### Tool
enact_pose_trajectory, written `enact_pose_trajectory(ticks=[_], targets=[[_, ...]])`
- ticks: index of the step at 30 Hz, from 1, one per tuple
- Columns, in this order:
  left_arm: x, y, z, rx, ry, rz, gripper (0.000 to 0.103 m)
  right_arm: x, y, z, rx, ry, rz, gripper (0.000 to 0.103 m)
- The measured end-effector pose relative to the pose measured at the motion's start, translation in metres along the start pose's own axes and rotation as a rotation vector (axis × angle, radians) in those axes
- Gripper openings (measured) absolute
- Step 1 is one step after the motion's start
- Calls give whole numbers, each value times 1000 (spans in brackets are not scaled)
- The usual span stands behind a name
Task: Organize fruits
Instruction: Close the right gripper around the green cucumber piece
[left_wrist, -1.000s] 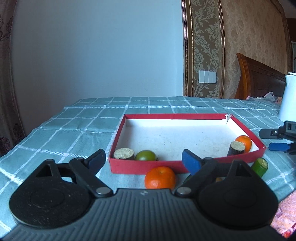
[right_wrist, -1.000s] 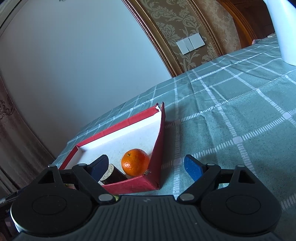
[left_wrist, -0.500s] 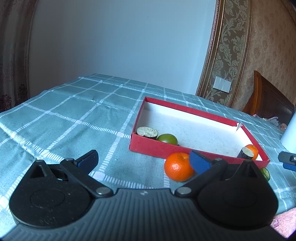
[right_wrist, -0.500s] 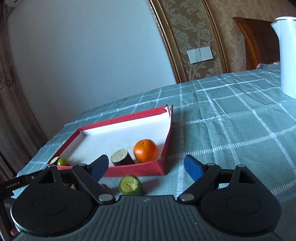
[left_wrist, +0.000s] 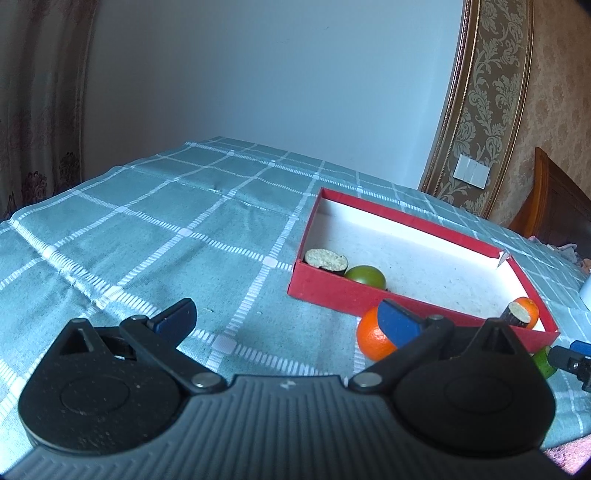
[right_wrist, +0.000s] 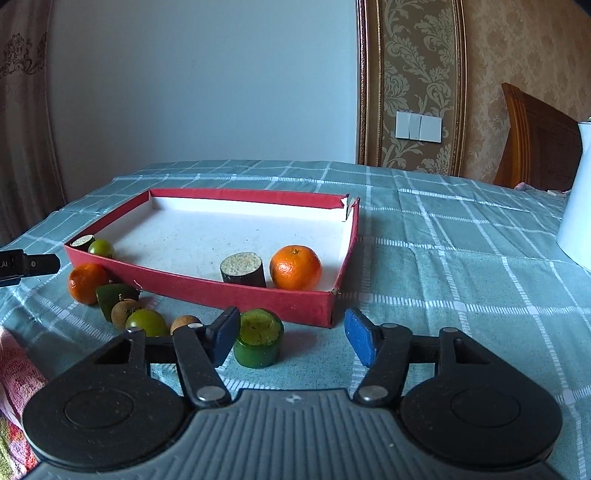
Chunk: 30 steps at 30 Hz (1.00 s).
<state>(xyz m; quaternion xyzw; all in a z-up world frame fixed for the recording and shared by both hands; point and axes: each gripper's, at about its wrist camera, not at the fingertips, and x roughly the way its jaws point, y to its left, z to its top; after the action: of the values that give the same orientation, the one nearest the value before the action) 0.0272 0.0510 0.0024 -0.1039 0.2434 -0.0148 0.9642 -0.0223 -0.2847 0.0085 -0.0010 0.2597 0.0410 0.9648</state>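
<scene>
A red box (right_wrist: 236, 291) with a white floor (left_wrist: 417, 254) holds an orange (right_wrist: 295, 267), a dark cut piece (right_wrist: 243, 274), a green fruit (right_wrist: 101, 247) and another cut piece (right_wrist: 83, 242). On the cloth in front lie an orange (right_wrist: 86, 282), a green cut cylinder (right_wrist: 258, 343), a green fruit (right_wrist: 146, 321), a green wedge (right_wrist: 112, 295) and two brown fruits (right_wrist: 123, 310). My right gripper (right_wrist: 291, 338) is open and empty, its left finger beside the cylinder. My left gripper (left_wrist: 284, 319) is open and empty, left of the box, near the loose orange (left_wrist: 373, 338).
A green checked cloth (right_wrist: 461, 258) covers the table. A white jug (right_wrist: 576, 199) stands at the right. A pink patterned cloth (right_wrist: 14, 373) lies at the near left edge. A wooden headboard (right_wrist: 535, 140) and wall stand behind.
The left gripper has swung left, so the box now sits to its right. The right gripper has turned left and pulled back, bringing the loose fruits and green cylinder into view.
</scene>
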Motion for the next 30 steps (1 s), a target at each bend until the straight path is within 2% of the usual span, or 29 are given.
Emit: enact_pose_trajectory(ticks=[8, 10, 14, 16, 21, 24, 30], targets=[[-1, 1, 1, -11, -9, 4, 103, -2, 7, -6, -20, -14, 57, 62], [-2, 2, 0, -16, -11, 4, 103, -1, 13, -7, -43, -7, 52, 57], [-3, 3, 1, -28, -18, 3, 103, 4, 17, -6, -52, 9, 46, 51], [-3, 4, 1, -29, -18, 2, 103, 6, 16, -6, -46, 24, 41, 45], [-3, 4, 1, -30, -18, 2, 103, 11, 14, -5, -27, 56, 36, 40], [-3, 4, 1, -33, -19, 3, 103, 12, 17, -6, -45, 57, 42, 32], [-3, 5, 1, -39, -22, 3, 103, 11, 26, -7, -89, 51, 19, 31]])
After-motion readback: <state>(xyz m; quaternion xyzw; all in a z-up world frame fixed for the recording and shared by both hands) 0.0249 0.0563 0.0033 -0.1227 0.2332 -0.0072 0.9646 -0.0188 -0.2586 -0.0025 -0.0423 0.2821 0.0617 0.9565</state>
